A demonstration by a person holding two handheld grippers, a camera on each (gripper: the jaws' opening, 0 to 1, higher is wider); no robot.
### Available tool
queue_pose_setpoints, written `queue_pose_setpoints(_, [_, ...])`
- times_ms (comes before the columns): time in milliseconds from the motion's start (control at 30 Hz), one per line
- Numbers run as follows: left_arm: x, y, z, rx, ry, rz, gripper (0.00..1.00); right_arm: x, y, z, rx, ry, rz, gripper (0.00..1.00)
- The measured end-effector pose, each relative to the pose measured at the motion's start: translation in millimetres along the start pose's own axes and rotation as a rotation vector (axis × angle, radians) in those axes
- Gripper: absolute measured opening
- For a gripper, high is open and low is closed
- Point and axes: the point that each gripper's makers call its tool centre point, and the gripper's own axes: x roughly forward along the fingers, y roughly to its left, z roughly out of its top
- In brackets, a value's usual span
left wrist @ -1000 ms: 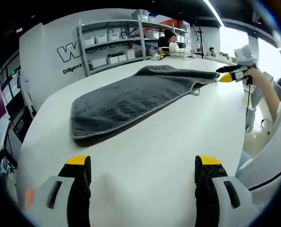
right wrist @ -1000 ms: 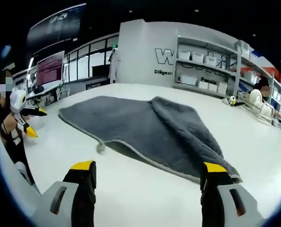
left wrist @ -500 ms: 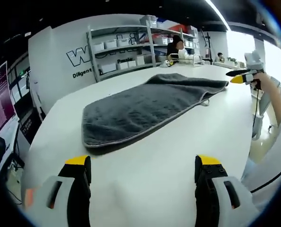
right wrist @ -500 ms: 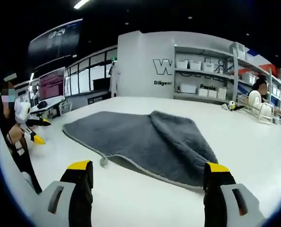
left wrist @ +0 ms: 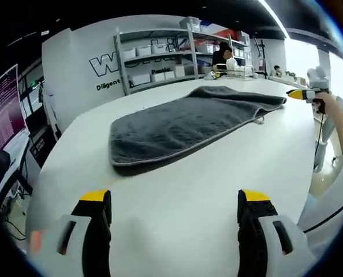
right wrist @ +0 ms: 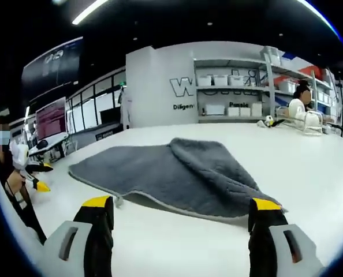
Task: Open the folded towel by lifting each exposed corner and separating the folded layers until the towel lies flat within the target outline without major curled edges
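A dark grey towel [left wrist: 186,121] with a pale hem lies folded on the white table [left wrist: 177,196], a small hanging loop [left wrist: 258,120] at its edge. In the right gripper view the towel [right wrist: 171,176] has one layer turned over itself in a rumpled fold [right wrist: 212,167]. My left gripper [left wrist: 174,216] is open, well short of the towel's near corner [left wrist: 116,161]. My right gripper [right wrist: 180,222] is open just before the towel's edge. The right gripper [left wrist: 304,94] also appears far right in the left gripper view; the left gripper [right wrist: 36,178] appears at the left of the right gripper view.
Metal shelves [left wrist: 177,55] with white bins stand against the back wall. A person [left wrist: 223,55] sits behind the table's far end, beside a dish rack [right wrist: 307,121]. Monitors [right wrist: 50,118] line the left side. Bare tabletop lies between both grippers and the towel.
Both grippers have drawn back and tilted up, so the towel looks smaller and farther. The towel itself has not moved; both grippers stay open.
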Motion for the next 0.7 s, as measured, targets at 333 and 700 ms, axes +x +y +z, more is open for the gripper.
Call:
queue_pose_setpoints(333, [-3.7,28.6,-5.5,0.072,-0.007,0.066,0.87,-19.7,-0.2,-9.7,0.008,0.007,-0.014,0.99])
queue_pose_setpoints(700, [12.9,72.4,13.0,0.236,-0.050,0.152,0.80,-31.0,-0.5,-17.1,0.034,0.016,-0.045,0.97])
